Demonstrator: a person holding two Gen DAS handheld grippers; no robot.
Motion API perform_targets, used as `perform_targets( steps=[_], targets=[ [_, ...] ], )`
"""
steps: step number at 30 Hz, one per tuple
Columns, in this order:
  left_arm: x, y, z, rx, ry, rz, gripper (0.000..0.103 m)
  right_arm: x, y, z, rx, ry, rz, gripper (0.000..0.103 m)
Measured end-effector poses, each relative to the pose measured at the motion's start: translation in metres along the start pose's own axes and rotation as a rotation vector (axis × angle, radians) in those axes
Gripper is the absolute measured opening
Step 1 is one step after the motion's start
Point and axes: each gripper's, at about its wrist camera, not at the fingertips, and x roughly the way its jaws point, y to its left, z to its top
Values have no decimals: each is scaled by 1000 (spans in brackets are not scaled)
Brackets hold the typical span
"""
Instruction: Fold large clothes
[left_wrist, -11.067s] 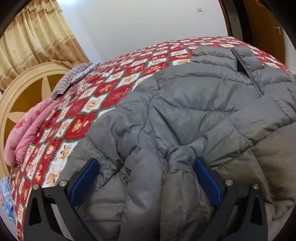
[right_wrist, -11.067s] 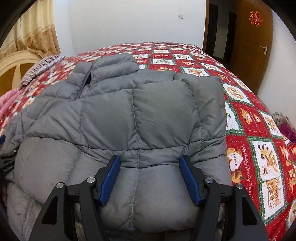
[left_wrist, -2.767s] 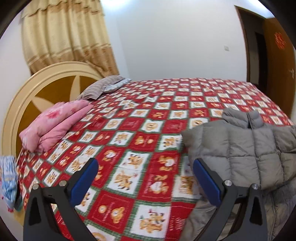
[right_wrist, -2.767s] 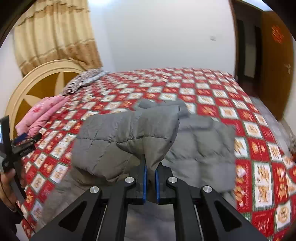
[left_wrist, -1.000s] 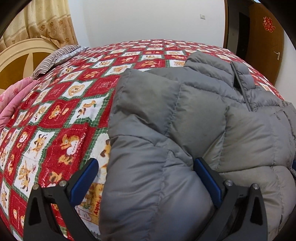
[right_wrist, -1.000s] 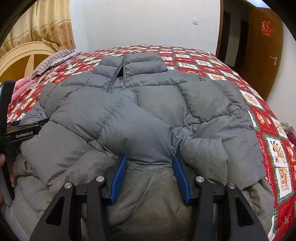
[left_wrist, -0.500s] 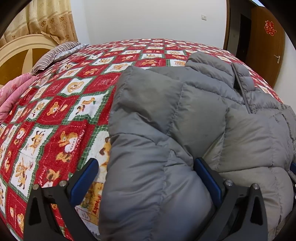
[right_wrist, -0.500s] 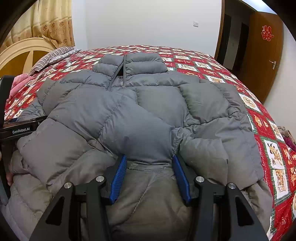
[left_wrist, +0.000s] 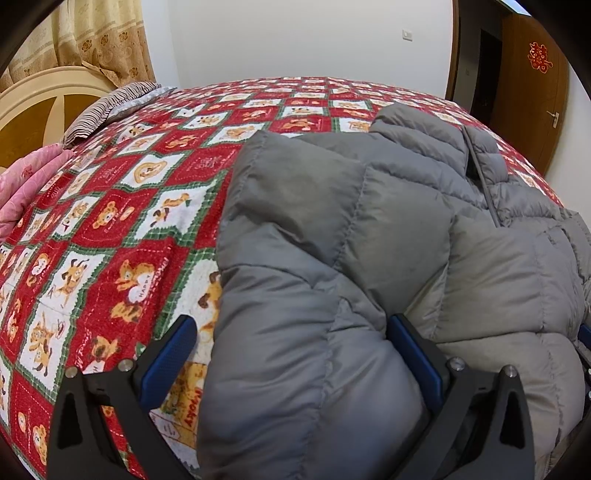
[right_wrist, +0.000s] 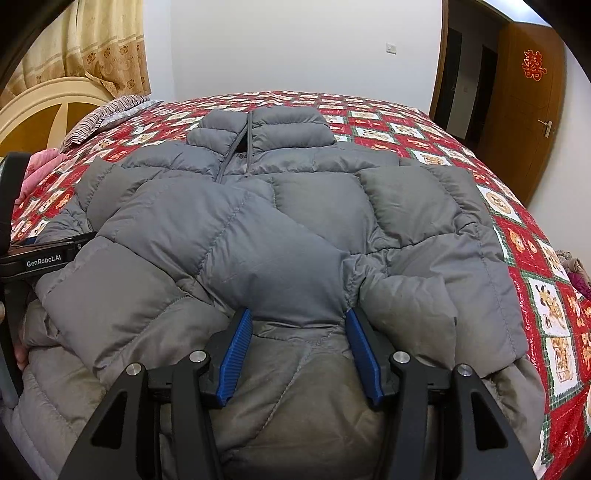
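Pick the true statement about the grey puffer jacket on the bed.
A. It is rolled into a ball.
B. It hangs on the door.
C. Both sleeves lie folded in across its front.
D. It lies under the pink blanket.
C: both sleeves of the grey puffer jacket cross its chest as it lies on the patterned bedspread.

Under it all lay my bed's red-and-white patchwork quilt (left_wrist: 122, 236), little bear squares running to the far edge. Over at the headboard (left_wrist: 40, 107), cream and rounded, a striped pillow (left_wrist: 107, 107) sat against it, and a folded pink blanket (left_wrist: 26, 184) rested just beside that, at the quilt's left side. Gold patterned curtains (right_wrist: 92, 44) hung behind. A brown wooden door (right_wrist: 528, 110) with a red paper emblem (right_wrist: 532, 64) stood at the right.
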Motion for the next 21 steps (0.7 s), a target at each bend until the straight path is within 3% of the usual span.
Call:
perform_targets(
  steps=[8,12,17,21],
  targets=[
    [2,1,0,-8,11,-15,103,-20,5,6,-57,14,60,71],
    [-6,5,1,-6,12,-4,103,-33,5,14,-74,37,74,73],
    [-49,16,9,28,-76,31,103,-46,-1,42,-88,20,76,73],
    [-70,26,35,38,-143,36,103,-40,-9,75,-54,15,81,75]
  ],
)
